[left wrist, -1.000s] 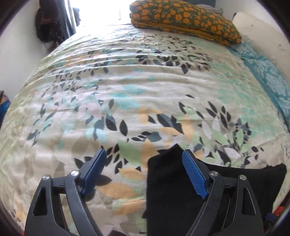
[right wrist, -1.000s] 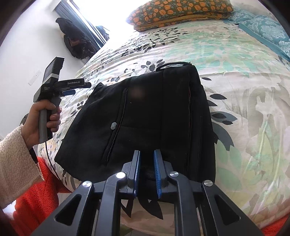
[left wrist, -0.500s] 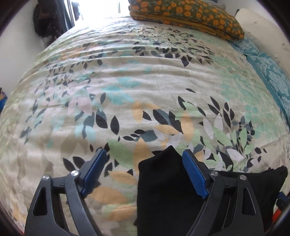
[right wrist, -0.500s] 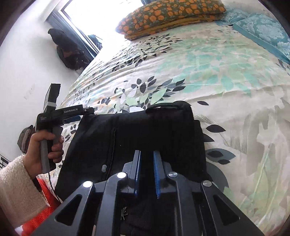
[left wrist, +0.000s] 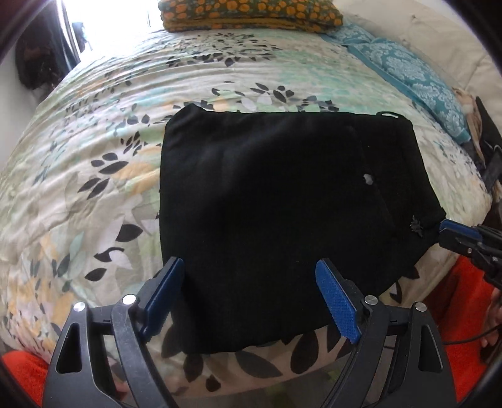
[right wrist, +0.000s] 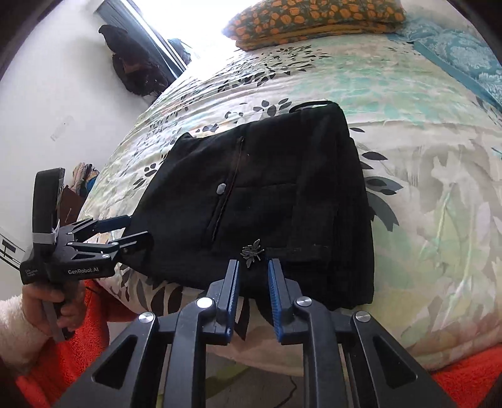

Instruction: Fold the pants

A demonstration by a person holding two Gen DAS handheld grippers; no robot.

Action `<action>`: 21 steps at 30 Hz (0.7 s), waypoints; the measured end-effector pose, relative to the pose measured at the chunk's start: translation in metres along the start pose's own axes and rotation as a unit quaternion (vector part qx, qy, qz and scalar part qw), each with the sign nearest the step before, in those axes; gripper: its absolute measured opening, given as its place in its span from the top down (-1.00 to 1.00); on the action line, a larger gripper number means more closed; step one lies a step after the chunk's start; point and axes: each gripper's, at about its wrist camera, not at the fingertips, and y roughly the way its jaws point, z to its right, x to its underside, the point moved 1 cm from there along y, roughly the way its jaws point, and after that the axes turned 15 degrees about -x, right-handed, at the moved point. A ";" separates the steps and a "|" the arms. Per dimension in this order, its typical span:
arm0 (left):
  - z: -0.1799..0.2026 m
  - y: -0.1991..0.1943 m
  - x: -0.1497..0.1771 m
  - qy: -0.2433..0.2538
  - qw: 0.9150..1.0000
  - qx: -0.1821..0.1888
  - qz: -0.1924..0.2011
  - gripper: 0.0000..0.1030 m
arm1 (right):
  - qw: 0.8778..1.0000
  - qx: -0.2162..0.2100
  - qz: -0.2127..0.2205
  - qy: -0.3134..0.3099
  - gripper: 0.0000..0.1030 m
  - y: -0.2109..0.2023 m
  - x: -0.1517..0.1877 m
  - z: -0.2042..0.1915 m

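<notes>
The black pants lie folded into a thick rectangle near the bed's near edge, on the leaf-print bedspread, one side overhanging that edge slightly. My left gripper hovers above the pants' near side with its blue pads spread wide, holding nothing. My right gripper sits just off the near edge of the bed, pads a small gap apart and gripping nothing, its tips close to a small leaf-shaped emblem on the cloth. At the far edge rests an orange-patterned pillow, with a teal patterned cloth along the right side.
</notes>
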 end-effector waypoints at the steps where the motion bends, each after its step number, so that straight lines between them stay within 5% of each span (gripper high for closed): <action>1: -0.002 -0.006 0.000 -0.008 1.000 -0.001 0.005 -0.69 | 1.000 0.016 0.009 -0.016 0.37 -0.005 0.001 -0.007; 5: -0.005 -0.024 -0.001 -0.010 0.999 -0.036 0.031 -0.70 | 0.997 0.044 0.050 -0.023 -0.24 -0.022 0.014 -0.016; 21: -0.010 -0.050 0.014 -0.002 0.995 -0.079 0.053 -0.70 | 0.990 0.106 0.089 -0.006 -0.60 -0.036 0.017 -0.007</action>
